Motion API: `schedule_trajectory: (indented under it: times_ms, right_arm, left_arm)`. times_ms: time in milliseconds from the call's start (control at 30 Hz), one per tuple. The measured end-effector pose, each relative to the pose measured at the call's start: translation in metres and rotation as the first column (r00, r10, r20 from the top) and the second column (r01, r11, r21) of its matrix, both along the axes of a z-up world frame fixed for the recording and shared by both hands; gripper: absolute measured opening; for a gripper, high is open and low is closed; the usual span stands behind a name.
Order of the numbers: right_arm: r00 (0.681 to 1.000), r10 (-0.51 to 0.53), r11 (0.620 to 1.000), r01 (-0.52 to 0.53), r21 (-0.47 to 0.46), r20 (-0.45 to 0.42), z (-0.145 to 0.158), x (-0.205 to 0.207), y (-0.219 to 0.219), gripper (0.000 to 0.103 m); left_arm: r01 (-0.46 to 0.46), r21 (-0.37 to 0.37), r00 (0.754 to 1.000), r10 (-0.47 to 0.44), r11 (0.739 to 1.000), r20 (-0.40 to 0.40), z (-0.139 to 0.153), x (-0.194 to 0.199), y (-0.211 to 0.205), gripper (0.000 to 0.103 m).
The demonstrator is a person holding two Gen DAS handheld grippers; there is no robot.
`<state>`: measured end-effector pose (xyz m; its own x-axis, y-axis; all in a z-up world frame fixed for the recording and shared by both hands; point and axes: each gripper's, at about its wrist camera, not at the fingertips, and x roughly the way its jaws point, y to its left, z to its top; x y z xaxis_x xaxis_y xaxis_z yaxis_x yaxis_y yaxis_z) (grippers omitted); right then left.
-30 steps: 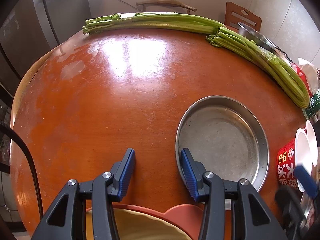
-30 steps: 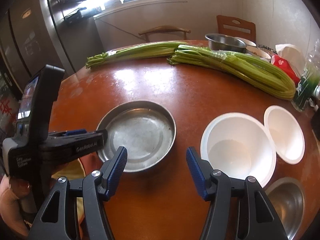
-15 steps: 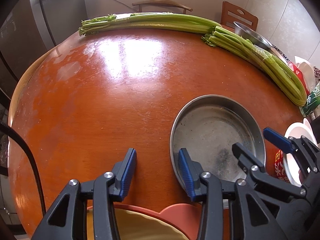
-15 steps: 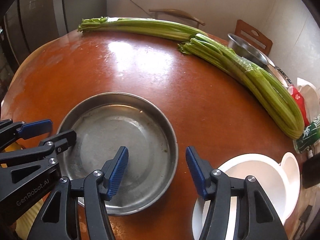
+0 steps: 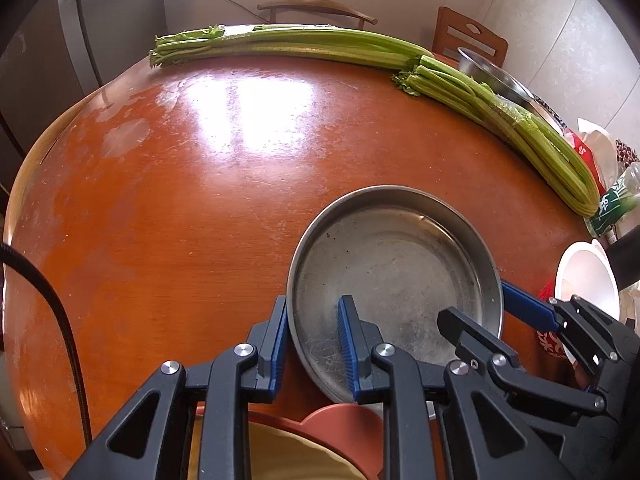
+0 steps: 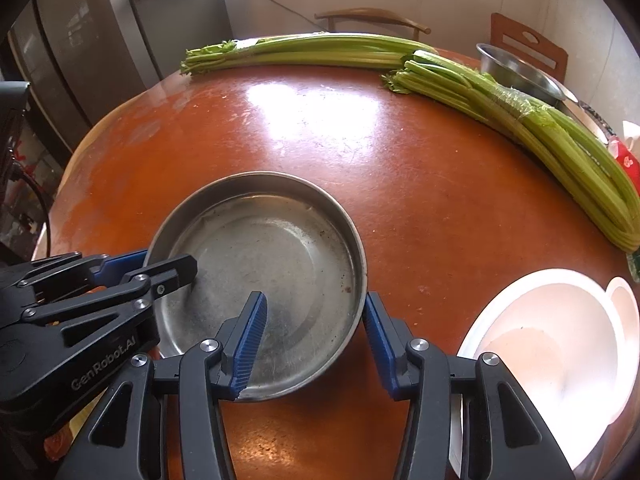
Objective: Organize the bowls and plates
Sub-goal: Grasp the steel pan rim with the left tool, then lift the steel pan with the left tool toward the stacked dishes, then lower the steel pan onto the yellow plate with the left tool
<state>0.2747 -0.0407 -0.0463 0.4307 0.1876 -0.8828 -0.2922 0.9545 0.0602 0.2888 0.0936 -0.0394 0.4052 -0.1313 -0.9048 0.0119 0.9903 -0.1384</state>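
"GenRobot.AI" is printed in grey on the body of the left gripper [image 6: 148, 270], whose fingers pinch the near-left rim of the metal pan [image 6: 264, 280], one inside, one outside. The right gripper [image 6: 314, 338] straddles the pan's right rim, one pad inside and one just outside; its jaws have just been closing, and whether they press the rim yet I cannot tell. The pan sits on the round brown table [image 6: 400, 184]. A white bowl [image 6: 560, 344] lies to the right. Two celery bunches [image 6: 520, 120] stretch along the far edge, with a steel bowl [image 6: 516, 72] behind.
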Motion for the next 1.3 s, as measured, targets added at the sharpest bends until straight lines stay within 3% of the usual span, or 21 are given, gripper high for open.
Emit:
schedule_trajectory:
  times_ms: [333,667,1300]
  right_arm:
    - [0.999,-0.006,0.997,0.002,0.082,0.048,0.021,-0.009,-0.005,0.052]
    - [0.992,-0.011,0.994,-0.003,0.113,0.127,0.048,-0.023,-0.010,0.052]
    - [0.980,0.026,0.987,-0.057,0.150,0.199,0.083,-0.055,-0.010,0.052]
  left_arm:
    - [-0.022,-0.025,0.996,0.024,0.999,0.090,0.023,-0.008,0.008,0.023]
    - [-0.010,-0.021,0.986,0.014,1.000,0.164,0.043,-0.019,0.004,0.024]
    - [-0.020,-0.007,0.965,0.021,1.000,0.262,0.083,-0.055,0.007,0.025]
